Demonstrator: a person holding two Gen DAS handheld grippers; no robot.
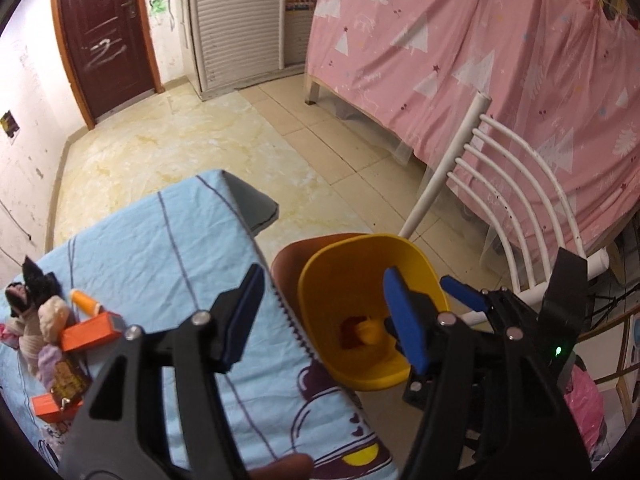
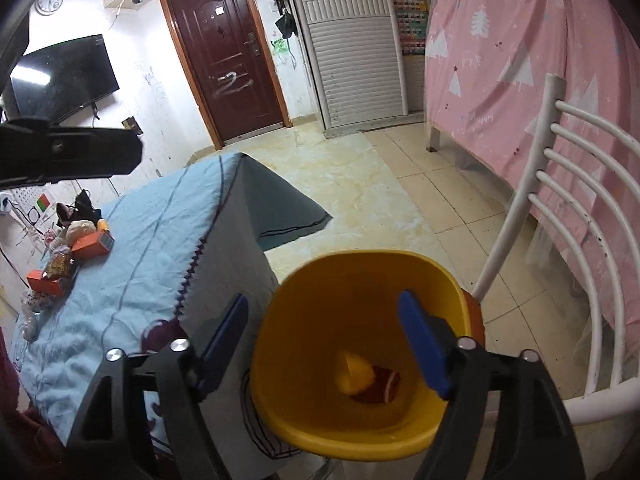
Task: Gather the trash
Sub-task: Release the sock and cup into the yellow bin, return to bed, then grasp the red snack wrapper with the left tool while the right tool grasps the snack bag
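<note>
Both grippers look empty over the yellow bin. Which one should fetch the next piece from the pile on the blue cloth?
Left, probably. The left gripper is open and empty, straddling the cloth's edge, with the orange box just beside it. The right gripper, also open, hangs over the yellow bin, farther from the pile.

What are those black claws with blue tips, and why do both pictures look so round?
Those are two grabber tools that a person holds, one in each hand. A small wide-eyed camera rides on each, bending the picture. One view looks along the left gripper, the other along the right gripper. Both are open and hold nothing. Below them a yellow bin has a yellow scrap and a dark red scrap inside. On the blue cloth wait orange boxes and other small things.
</note>
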